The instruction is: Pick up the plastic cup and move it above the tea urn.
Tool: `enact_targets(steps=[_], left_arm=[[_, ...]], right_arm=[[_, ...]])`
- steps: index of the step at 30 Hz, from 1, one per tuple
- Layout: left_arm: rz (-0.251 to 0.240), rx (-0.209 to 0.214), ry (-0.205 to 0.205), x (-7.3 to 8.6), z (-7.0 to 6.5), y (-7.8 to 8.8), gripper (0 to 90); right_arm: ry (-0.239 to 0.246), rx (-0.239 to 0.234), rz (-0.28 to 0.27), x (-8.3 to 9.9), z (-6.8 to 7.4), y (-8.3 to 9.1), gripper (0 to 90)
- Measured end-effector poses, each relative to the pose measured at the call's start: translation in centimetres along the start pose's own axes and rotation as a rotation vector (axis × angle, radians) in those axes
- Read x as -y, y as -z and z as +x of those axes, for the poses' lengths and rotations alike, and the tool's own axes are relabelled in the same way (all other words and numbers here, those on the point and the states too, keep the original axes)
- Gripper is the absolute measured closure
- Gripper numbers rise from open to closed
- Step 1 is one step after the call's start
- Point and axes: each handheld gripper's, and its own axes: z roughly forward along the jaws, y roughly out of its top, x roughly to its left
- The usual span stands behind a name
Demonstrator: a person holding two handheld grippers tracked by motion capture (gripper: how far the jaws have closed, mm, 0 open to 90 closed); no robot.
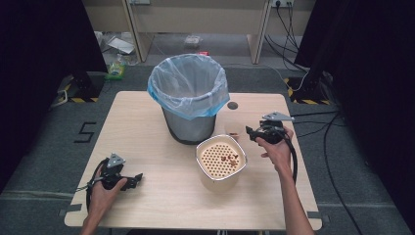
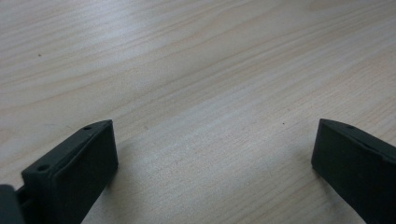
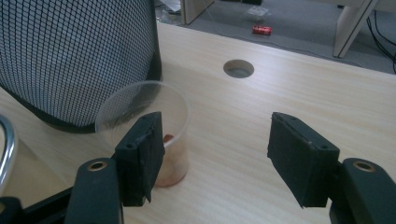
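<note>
Wooden table bears lined bin beside clear cup.

a mesh bin with a plastic liner stands mid-table; a red can lies on the floor.

Right hand-held gripper beside clear cup, near perforated strainer bowl and lined bin.
</note>
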Motion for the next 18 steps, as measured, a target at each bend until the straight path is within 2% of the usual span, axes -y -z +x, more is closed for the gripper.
enact_targets(steps=[5, 7, 13, 18], left_arm=[[-0.001, 0.0, 0.001, 0.0, 0.0, 0.0, 0.0], [-0.001, 0.0, 0.002, 0.0, 0.0, 0.0, 0.0], [-0.001, 0.0, 0.001, 0.0, 0.0, 0.0, 0.0], [-0.001, 0.0, 0.001, 0.0, 0.0, 0.0, 0.0]], right_arm=[[0.024, -0.007, 0.046, -0.8, 0.4, -1.7, 41.3], [0.004, -0.029, 0.059, -1.0, 0.4, -2.4, 43.4], [0.02, -0.053, 0.121, -1.4, 0.5, -4.4, 50.1], [0.041, -0.04, 0.142, -1.5, 0.7, -5.4, 58.5]])
